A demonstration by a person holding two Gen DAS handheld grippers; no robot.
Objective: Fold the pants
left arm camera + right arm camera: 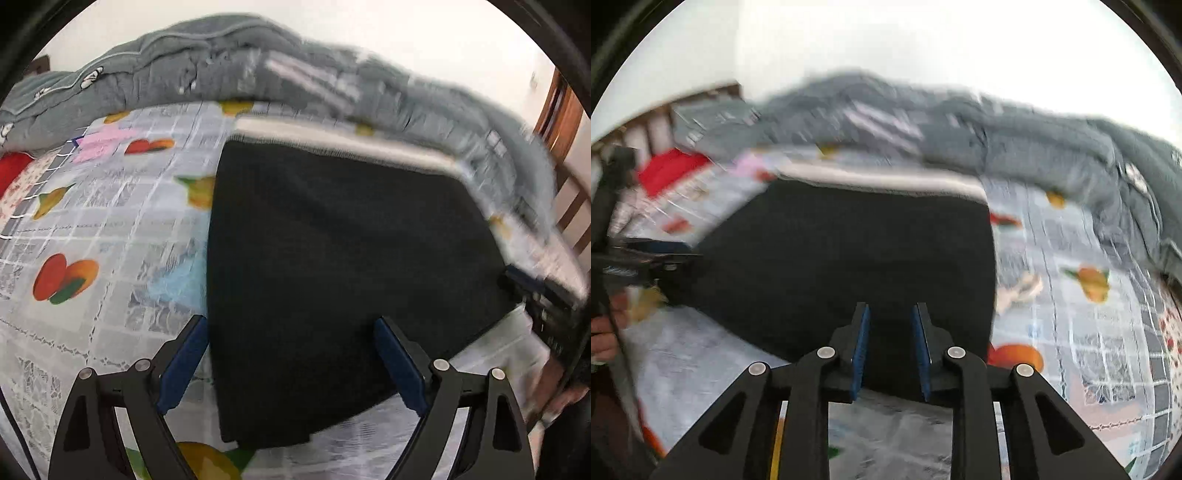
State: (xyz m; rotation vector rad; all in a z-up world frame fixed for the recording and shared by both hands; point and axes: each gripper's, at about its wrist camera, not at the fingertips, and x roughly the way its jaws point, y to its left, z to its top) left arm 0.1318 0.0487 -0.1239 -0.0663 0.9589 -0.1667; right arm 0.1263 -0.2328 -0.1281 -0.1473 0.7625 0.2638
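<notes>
The dark knit pants with a white waistband (332, 266) lie folded flat mid-bed on the fruit-print sheet (92, 229), left hand-held gripper (291, 354) spread wide, right hand-held gripper (891, 347) narrowly parted and empty; gripping both near-edge corners evenly should keep the next fold square.

Premises: home bedroom. Evidence: bed with fruit-print sheet (92, 229), grey quilt (177, 70) bunched behind it, wooden bedframe (565, 192) beside quilt.
</notes>
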